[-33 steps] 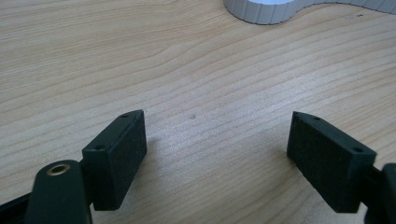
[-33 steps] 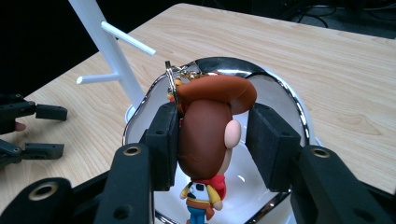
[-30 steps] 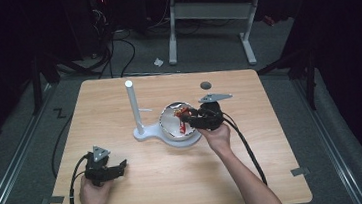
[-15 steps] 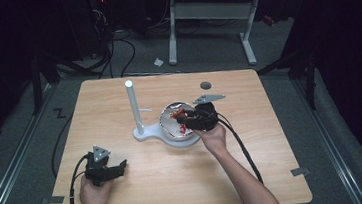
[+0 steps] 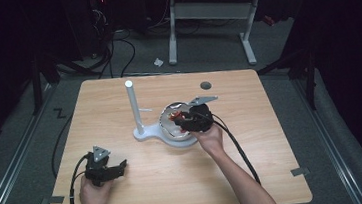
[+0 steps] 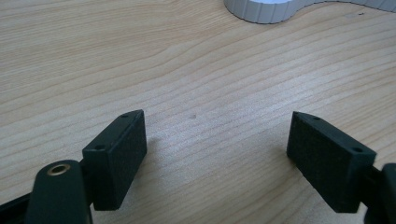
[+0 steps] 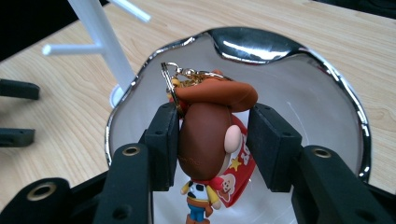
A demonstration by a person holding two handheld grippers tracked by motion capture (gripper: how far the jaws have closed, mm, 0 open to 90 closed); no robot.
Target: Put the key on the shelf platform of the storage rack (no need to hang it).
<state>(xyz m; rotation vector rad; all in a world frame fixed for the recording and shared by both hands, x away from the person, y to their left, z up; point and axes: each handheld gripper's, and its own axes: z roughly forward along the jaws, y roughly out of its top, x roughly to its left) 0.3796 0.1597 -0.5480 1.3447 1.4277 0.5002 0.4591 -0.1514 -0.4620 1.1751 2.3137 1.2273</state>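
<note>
Brown-headed keychain figure pinched by right gripper over silver bowl; left gripper spread. Could slip: rounded head, loosening jaws.

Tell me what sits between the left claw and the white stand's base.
Nothing: in the left gripper view, bare wooden table runs from the open left claw to the white stand's base.

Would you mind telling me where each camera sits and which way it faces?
High view: above the near edge, facing forward-down on the wooden table; both forearms show.
Left gripper view: rides the left gripper, facing bare tabletop; open jaws show.
Right gripper view: rides the right gripper, facing the cowboy figure keychain above the silver bowl.
All share the white stand.
</note>
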